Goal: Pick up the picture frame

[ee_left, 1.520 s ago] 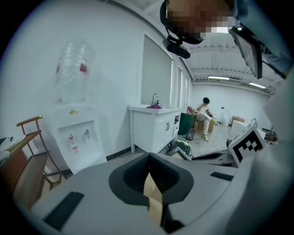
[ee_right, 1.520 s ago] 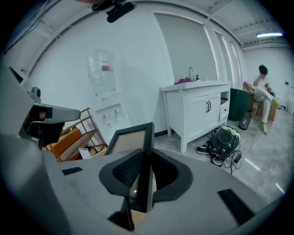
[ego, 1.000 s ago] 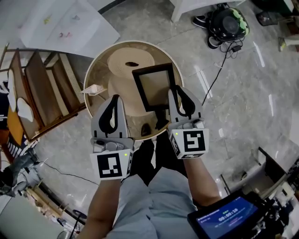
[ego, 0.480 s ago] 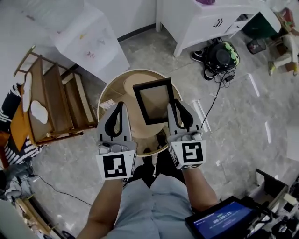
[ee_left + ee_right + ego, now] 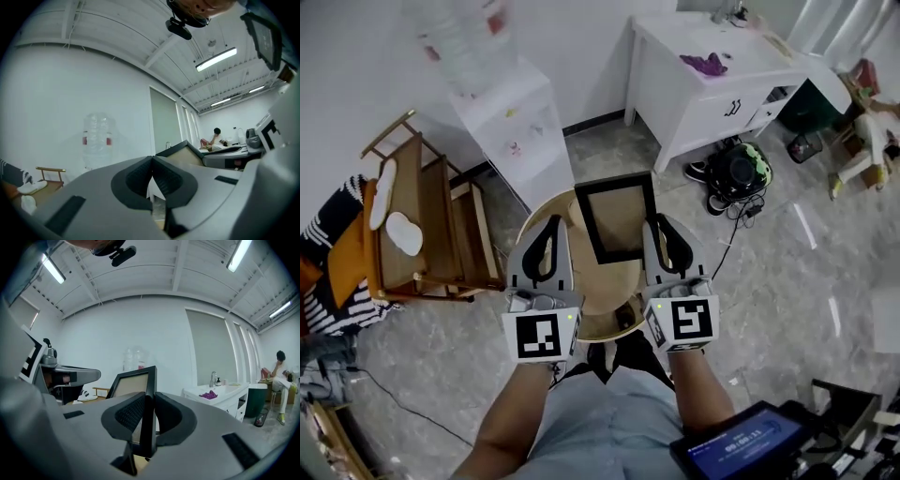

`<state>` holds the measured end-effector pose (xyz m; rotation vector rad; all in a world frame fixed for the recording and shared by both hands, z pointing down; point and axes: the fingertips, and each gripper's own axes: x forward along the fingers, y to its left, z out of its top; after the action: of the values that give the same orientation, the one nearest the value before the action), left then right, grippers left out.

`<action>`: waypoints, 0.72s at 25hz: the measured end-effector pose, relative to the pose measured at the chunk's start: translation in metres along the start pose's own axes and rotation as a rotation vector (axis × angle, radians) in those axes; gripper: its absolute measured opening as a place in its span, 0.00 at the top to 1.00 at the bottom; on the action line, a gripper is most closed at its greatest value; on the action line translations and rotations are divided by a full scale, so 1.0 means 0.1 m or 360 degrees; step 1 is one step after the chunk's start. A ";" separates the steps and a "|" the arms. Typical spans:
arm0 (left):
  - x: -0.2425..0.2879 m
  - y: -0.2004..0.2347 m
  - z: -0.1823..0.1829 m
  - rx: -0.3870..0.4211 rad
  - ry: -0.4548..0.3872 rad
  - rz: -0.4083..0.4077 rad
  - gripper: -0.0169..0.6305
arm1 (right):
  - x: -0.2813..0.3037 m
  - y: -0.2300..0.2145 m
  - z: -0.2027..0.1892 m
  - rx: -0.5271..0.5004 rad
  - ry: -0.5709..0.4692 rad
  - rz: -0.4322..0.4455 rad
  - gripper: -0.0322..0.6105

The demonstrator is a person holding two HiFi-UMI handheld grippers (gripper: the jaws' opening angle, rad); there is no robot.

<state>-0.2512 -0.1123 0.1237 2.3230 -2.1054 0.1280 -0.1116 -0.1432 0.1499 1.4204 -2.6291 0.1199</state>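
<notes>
The picture frame (image 5: 617, 217) is black-edged with a tan panel, and it hangs above the round wooden table (image 5: 592, 309). My right gripper (image 5: 655, 225) is shut on the frame's right edge. In the right gripper view the frame (image 5: 136, 394) stands upright, its black edge clamped between the two jaws of that gripper (image 5: 149, 413). My left gripper (image 5: 551, 230) is beside the frame's left side, apart from it, shut with nothing in it. In the left gripper view the jaws of that gripper (image 5: 151, 174) meet, with the frame (image 5: 185, 152) seen to their right.
A wooden chair (image 5: 417, 225) stands left of the table. A white board (image 5: 517, 127) leans on the wall behind. A white cabinet (image 5: 722, 70) is at the back right, with a helmet (image 5: 738, 169) and cables on the floor near it. A tablet (image 5: 739, 448) sits lower right.
The frame has risen off the table in my right gripper. Both grippers lifted, and the head view swung up toward the wall and cabinet.
</notes>
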 end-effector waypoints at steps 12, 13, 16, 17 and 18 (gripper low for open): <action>-0.62 0.15 0.93 0.0048 -0.0292 0.0041 0.96 | -0.55 0.43 0.97 -0.0111 -0.0293 0.0022 0.82; -0.66 0.15 0.99 0.0050 -0.0313 0.0039 0.96 | -0.59 0.45 1.02 -0.0127 -0.0313 0.0024 0.82; -0.76 0.13 1.16 0.0056 -0.0370 0.0035 0.96 | -0.70 0.49 1.11 -0.0165 -0.0364 0.0022 0.82; -0.79 0.11 1.20 0.0056 -0.0385 0.0032 0.96 | -0.74 0.49 1.14 -0.0177 -0.0375 0.0019 0.83; -0.81 0.09 1.24 0.0055 -0.0398 0.0028 0.96 | -0.78 0.50 1.16 -0.0187 -0.0387 0.0014 0.82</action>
<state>-0.2613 -0.0396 -0.0054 2.4555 -2.2478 -0.1346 -0.1219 -0.0680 0.0222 1.4671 -2.7784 -0.2163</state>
